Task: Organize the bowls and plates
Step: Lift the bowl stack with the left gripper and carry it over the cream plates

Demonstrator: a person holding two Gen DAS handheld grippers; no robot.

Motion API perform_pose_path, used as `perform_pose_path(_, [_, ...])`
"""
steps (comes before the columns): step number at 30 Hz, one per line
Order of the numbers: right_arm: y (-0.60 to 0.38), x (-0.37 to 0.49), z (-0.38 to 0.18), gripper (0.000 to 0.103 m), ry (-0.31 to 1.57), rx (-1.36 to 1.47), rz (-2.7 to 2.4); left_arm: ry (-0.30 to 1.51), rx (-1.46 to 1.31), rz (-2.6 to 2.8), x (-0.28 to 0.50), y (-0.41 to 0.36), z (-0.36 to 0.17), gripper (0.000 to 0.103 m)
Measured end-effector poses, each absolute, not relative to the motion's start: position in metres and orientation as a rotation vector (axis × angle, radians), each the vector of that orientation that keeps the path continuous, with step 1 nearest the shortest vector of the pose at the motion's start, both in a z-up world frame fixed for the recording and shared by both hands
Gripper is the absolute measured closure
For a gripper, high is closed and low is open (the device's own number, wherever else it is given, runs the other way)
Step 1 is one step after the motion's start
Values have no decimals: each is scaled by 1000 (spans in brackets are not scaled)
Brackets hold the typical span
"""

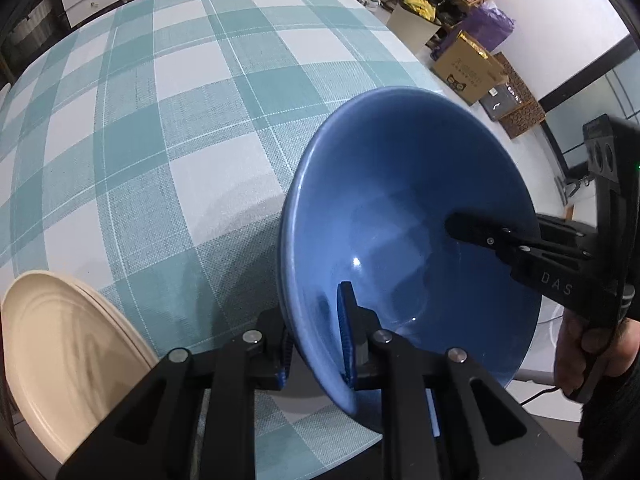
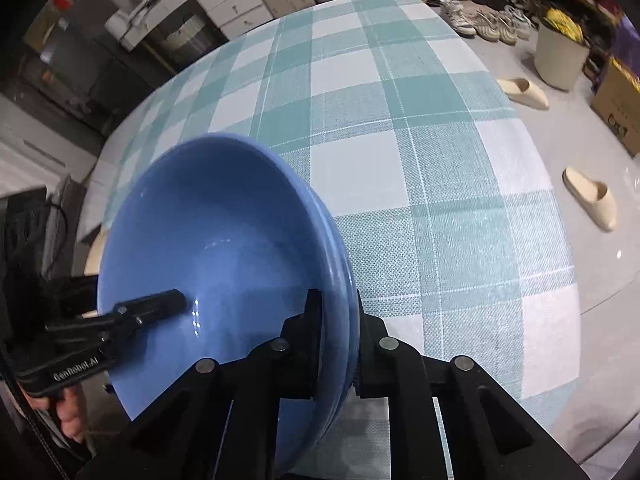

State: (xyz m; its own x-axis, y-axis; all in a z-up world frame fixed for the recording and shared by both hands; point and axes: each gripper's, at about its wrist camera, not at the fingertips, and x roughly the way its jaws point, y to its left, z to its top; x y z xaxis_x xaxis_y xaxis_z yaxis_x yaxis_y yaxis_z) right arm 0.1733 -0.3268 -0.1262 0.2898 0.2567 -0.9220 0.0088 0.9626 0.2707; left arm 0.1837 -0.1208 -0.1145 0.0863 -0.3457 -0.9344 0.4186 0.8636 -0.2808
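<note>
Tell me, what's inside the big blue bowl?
No food shows in the blue bowl. One finger of the left gripper and one of the right gripper reach inside, pinching opposite sides of the rim. Those fingers cover small patches of its wall.

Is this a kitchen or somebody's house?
Probably a lived-in home, not clearly a kitchen: a table with a checked cloth, shoes lined along the floor, slippers and white drawers behind.

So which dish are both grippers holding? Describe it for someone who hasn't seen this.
Start at the teal-and-white checked tablecloth. Near its front edge sits the blue bowl, pinched on opposite rims. The cream plate beside it is flat and untouched.
</note>
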Motion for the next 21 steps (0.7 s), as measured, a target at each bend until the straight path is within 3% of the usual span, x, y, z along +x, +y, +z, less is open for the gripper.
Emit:
perform_pose_path(10, [-310,181,-114,90,1282,24,175,1399,133,-515,181,-125,-112,85])
perform_pose_path(21, [-304,193,-108,90,1317,28,196,1423,82,-490,186,-114,-104,85])
